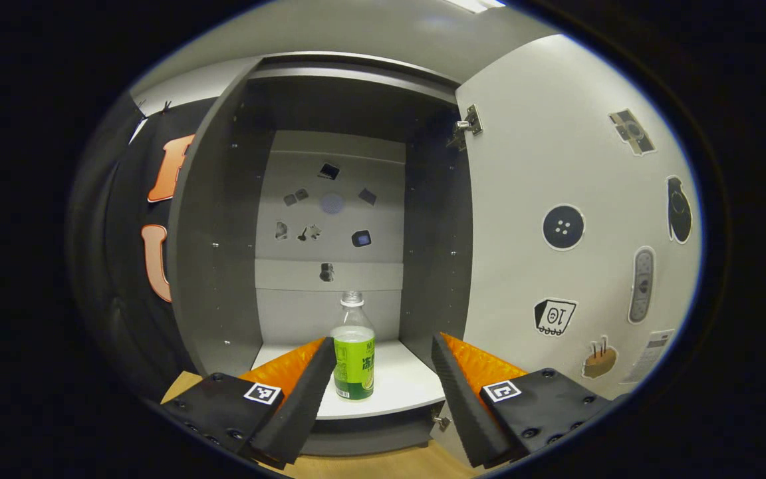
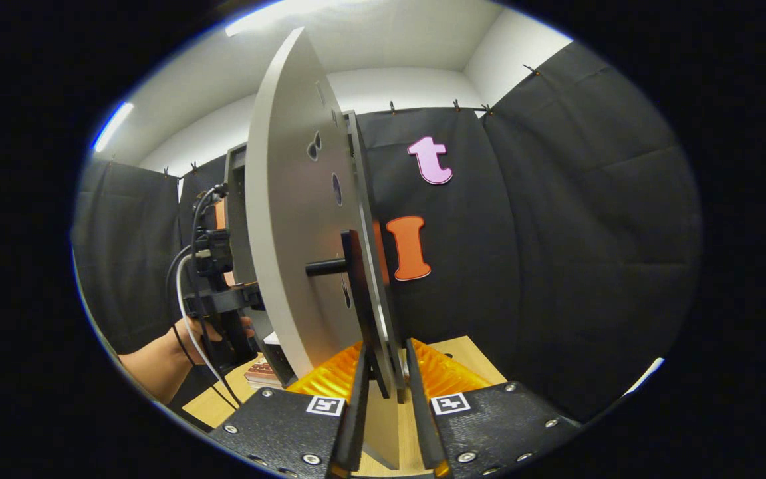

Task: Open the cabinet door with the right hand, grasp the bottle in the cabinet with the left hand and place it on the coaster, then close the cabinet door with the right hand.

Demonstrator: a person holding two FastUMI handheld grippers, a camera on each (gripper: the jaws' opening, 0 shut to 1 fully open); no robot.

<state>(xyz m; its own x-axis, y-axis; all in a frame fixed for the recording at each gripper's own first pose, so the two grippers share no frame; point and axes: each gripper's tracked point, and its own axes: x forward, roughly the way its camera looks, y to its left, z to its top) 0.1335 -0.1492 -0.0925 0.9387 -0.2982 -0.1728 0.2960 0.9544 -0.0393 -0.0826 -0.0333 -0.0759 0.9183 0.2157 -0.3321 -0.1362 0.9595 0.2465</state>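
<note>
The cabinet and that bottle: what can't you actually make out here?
- Left gripper view: the bottle has its lower left edge behind a finger of the left hand-held gripper; its label print is too small.
- Right gripper view: the cabinet door, seen edge-on, hides the cabinet's inside. Whether the right hand-held gripper presses the door is unclear.

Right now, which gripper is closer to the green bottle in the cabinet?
Left. The left gripper is open right before the bottle, not yet touching it. The right gripper is out at the cabinet door, clamped on its edge.
</note>
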